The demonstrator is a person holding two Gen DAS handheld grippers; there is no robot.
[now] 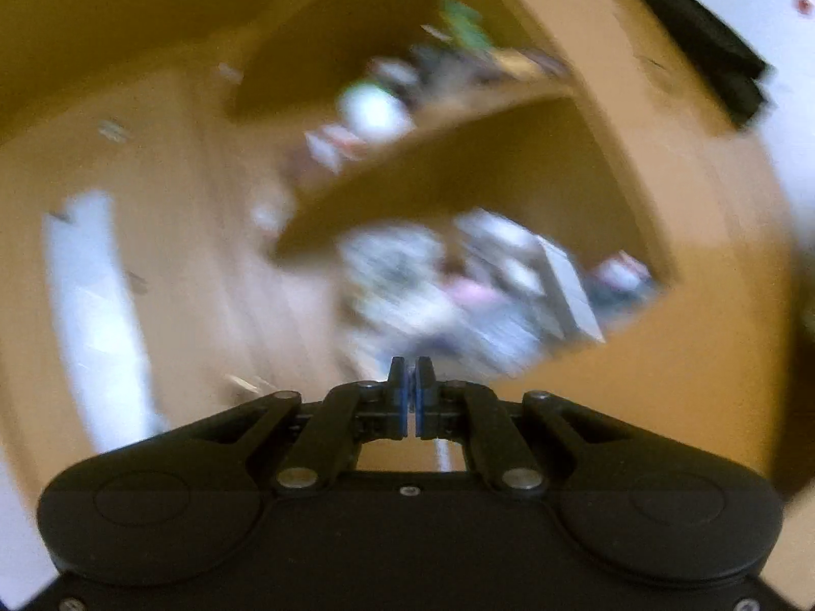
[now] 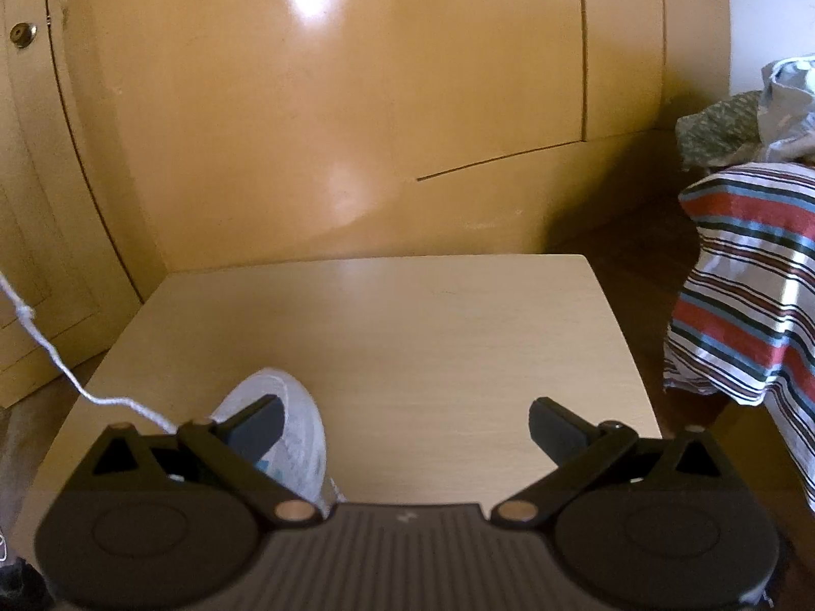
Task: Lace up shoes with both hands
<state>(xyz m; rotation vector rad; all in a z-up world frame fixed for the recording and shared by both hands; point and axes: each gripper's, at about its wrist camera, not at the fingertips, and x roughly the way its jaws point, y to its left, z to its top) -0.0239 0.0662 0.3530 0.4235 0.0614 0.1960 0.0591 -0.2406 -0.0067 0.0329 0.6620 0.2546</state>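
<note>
On the tabletop (image 2: 407,336) we see a white shoe (image 2: 300,433) beneath our right tongs (image 2: 405,425), fingers apart; its lace (image 2: 56,356) runs up leftward, lacing seemingly unfinished. Our left tongs (image 1: 410,397) are pressed together, nothing visible between. Striped cloth (image 2: 749,295) lies aside.

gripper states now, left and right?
Left gripper: shut; nothing visibly held.
Right gripper: open, empty, beside the white shoe.

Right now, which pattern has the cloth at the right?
Red, white, blue and dark stripes on the cloth, clearest in the right wrist view.
</note>
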